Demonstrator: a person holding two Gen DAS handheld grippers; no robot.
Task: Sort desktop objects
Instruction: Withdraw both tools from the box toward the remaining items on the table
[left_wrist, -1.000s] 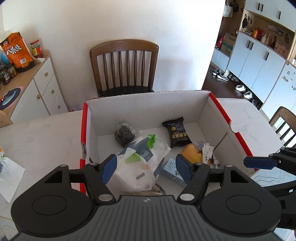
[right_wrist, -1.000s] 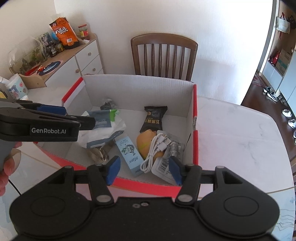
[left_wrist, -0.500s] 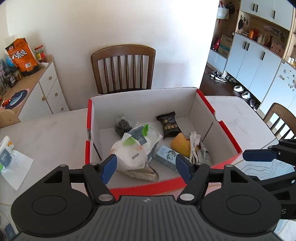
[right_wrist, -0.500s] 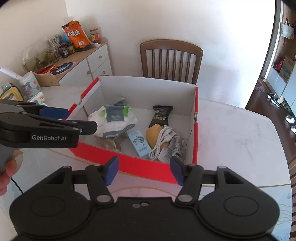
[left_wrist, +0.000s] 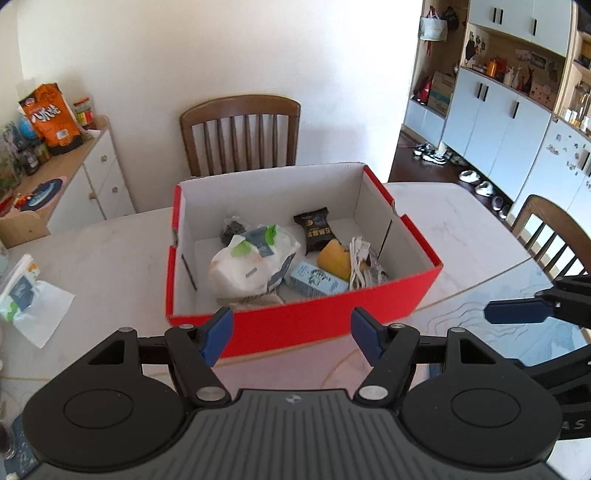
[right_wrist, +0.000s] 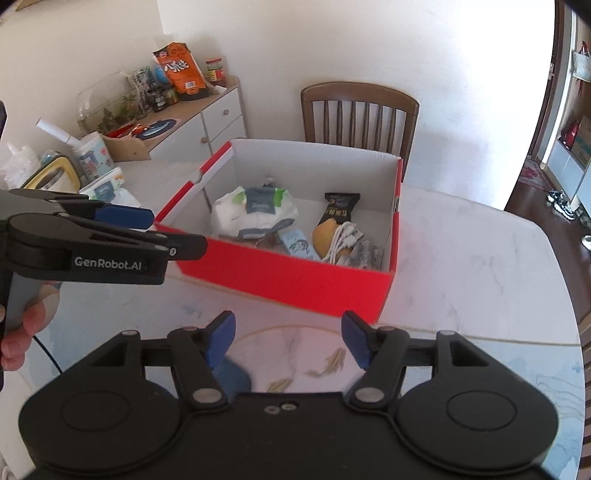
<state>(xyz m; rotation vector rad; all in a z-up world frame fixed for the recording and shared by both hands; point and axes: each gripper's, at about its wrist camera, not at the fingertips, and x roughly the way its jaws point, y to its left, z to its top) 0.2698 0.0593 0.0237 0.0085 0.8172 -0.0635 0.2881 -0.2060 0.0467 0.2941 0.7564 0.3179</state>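
Note:
A red cardboard box stands on the marble table. Inside lie a white wipes pack, a black snack packet, a yellow bun, a white cable and a small blue carton. My left gripper hangs open in front of the box's near wall, empty. My right gripper is also in front of the box, its jaws opening with nothing between them. Each gripper shows in the other's view, the right gripper and the left gripper.
Another wipes pack on a clear bag lies on the table at the left. A wooden chair stands behind the box, a second chair at the right. A sideboard with an orange snack bag lines the left wall.
Both grippers have drawn back from over the box toward the table's near side, so the box now lies wholly in front of them. The right jaws have widened slightly.

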